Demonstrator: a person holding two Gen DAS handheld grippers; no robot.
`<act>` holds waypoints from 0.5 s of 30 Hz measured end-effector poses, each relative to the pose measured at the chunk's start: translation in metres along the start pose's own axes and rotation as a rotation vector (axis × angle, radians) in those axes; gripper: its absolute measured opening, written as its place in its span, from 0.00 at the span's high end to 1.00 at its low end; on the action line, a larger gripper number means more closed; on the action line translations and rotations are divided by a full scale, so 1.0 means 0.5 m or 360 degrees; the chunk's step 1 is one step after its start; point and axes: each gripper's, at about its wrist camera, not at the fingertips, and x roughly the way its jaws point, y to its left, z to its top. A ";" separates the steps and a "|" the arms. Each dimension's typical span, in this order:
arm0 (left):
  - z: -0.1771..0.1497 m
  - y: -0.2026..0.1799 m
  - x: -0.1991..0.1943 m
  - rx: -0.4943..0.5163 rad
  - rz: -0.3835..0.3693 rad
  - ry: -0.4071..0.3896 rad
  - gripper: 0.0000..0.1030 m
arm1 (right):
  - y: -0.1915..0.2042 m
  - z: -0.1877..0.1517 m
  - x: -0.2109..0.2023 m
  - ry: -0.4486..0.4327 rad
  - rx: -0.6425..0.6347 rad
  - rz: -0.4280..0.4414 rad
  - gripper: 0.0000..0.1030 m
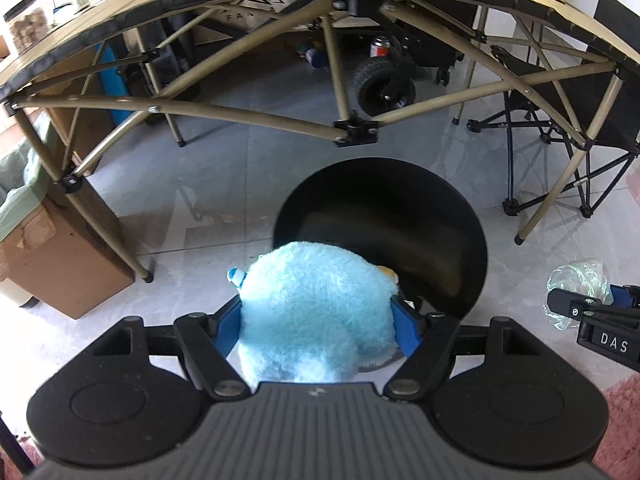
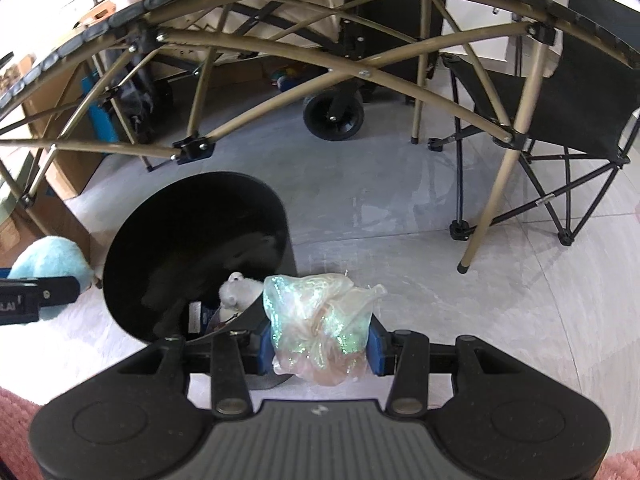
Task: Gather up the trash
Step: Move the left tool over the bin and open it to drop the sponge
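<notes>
Between the left tongs, a fluffy blue plush toy sits clamped at the near rim of the black bin; carry it further over the mouth before letting go. Right tongs grip crumpled iridescent plastic wrap just right of the bin; shift it left first.
</notes>
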 end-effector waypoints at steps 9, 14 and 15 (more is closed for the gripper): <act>0.034 -0.065 0.036 0.0004 -0.0012 0.0073 0.27 | -0.043 0.002 -0.004 -0.0023 0.0121 -0.0031 0.59; 0.053 -0.089 0.059 -0.0023 -0.0017 0.0117 0.27 | -0.056 0.003 -0.002 -0.0031 0.0153 -0.0035 0.59; 0.055 -0.092 0.062 -0.0029 -0.0017 0.0124 0.27 | -0.058 0.004 -0.002 -0.0033 0.0160 -0.0039 0.59</act>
